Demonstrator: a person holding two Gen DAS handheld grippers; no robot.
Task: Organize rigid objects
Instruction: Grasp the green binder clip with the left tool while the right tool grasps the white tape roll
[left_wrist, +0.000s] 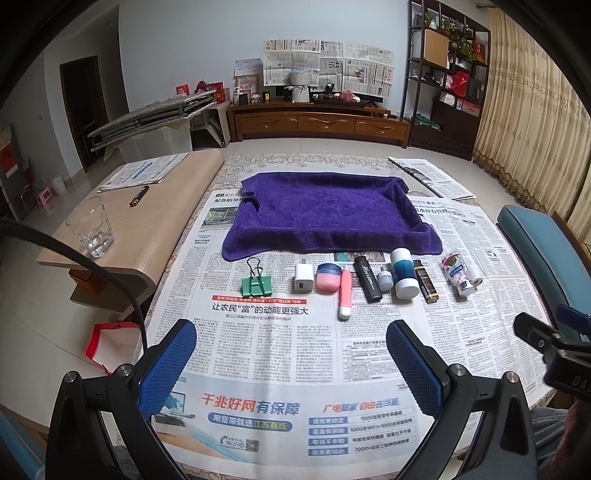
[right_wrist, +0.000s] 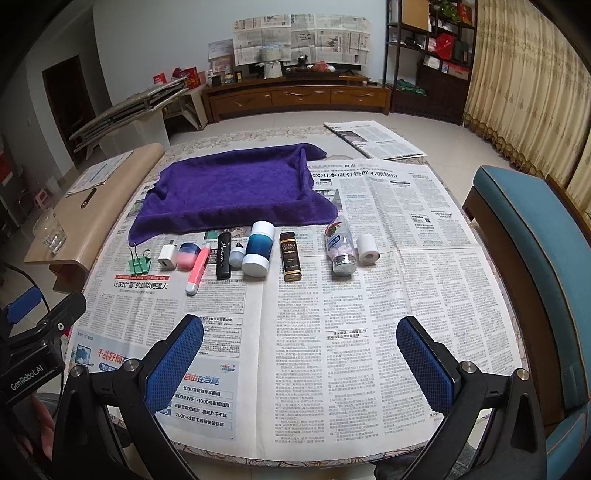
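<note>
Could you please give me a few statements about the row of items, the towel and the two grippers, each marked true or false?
1. Both the left gripper and the right gripper are open and hold nothing. True.
2. The green binder clip sits at the right end of the row. False: it is at the left end; the small white roll is at the right end.
3. The purple towel lies beyond the row of items. True.
4. The drinking glass stands on the newspaper among the items. False: it stands on the wooden side table to the left.
5. The pink tube rests on the towel. False: it lies on the newspaper.
</note>
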